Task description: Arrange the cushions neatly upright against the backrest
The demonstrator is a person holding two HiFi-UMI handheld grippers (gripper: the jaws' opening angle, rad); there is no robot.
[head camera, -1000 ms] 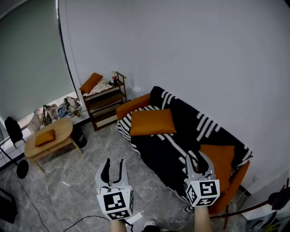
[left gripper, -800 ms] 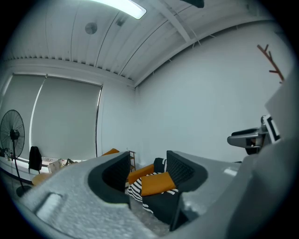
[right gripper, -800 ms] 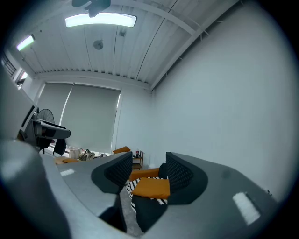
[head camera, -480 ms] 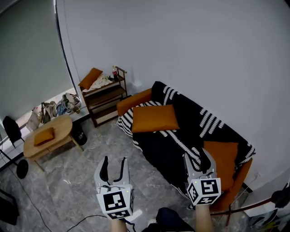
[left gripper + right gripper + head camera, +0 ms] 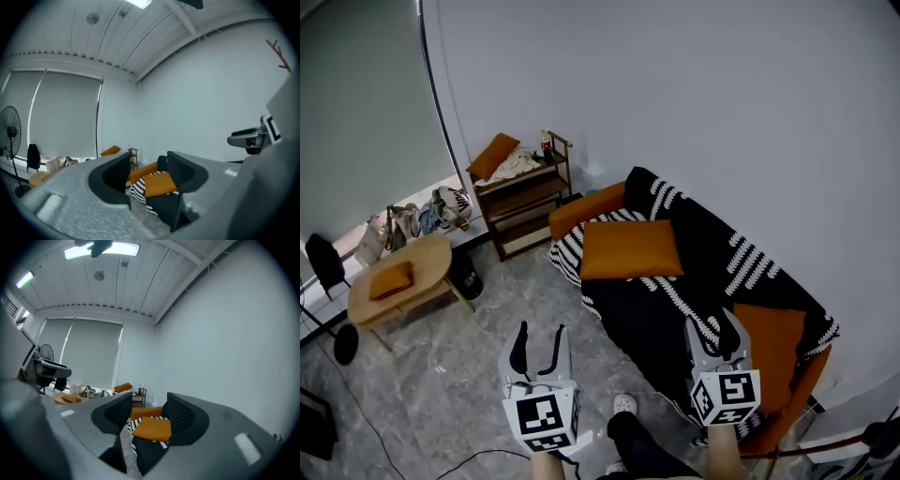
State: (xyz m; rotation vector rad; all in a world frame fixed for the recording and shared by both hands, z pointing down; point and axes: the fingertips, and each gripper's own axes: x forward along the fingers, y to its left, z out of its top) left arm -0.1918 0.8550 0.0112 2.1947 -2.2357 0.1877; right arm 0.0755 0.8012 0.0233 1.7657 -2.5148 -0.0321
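While both tongs are being held out level over the grey floor (image 5: 478, 319), nothing is being gripped by either. The left tongs (image 5: 539, 333) are being shown with jaws that have just been opening and are now standing wide apart, with only air between them. The same is being seen of the right tongs (image 5: 712, 323), spread wide and empty after just opening.

Straight ahead, and well apart from both, an orange cushion (image 5: 630, 249) is being left lying flat on the seat of the sofa (image 5: 586, 208), on a striped throw (image 5: 670, 305) of black and white, with the backrest (image 5: 712, 248) rising behind it. In both gripper views it is being framed in the gap between the jaws, far beyond them.

Over on the other side, a second orange cushion (image 5: 772, 333) is being seen just right of the right tongs, at the sofa's near end. Whether it is lying flat or leaning is not being made clear.

Off beyond the left tongs, a wooden shelf (image 5: 525, 202) is being topped by a third cushion (image 5: 494, 155) and a bottle (image 5: 546, 143). Further left, a round tabletop (image 5: 427, 261) is being occupied by a fourth cushion (image 5: 391, 279). Between the tongs and close below them, a pale shoe (image 5: 623, 405) is being caught.
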